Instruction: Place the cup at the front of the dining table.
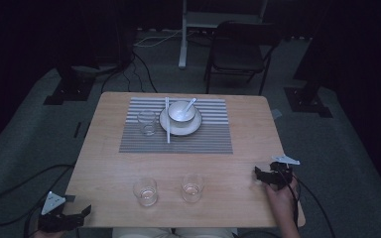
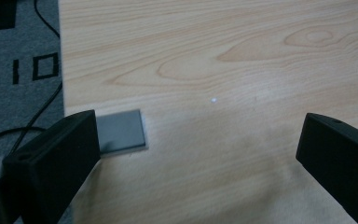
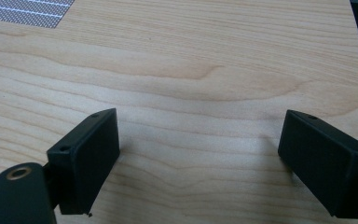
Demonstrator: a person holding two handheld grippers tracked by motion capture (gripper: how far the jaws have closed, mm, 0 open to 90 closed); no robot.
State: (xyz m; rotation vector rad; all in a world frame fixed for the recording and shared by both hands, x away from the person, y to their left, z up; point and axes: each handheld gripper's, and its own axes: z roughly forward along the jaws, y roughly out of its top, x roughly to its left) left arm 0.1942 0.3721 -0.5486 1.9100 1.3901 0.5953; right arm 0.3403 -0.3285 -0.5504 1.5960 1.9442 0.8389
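Note:
On a wooden table point(image 1: 109, 153) lies a striped grey placemat point(image 1: 178, 136). It carries a white plate point(image 1: 193, 127) with a white bowl point(image 1: 181, 111) and a spoon point(image 1: 190, 103) in it, white chopsticks point(image 1: 167, 121) and an empty glass point(image 1: 147, 122). Two more glasses point(image 1: 145, 191) point(image 1: 192, 187) stand near the front edge. My left gripper point(image 1: 74, 214) hovers at the front left corner, open and empty. My right gripper point(image 1: 265, 174) rests low over the right side, open and empty. Bare wood lies between its jaws in the right gripper view point(image 3: 200, 149).
A small grey square tile point(image 2: 121, 130) lies on the table near its left edge, beside my left jaw. A dark chair point(image 1: 240, 49) and a white stand point(image 1: 183, 34) are behind the table. Cables point(image 1: 15, 193) run over the grey carpet on the left.

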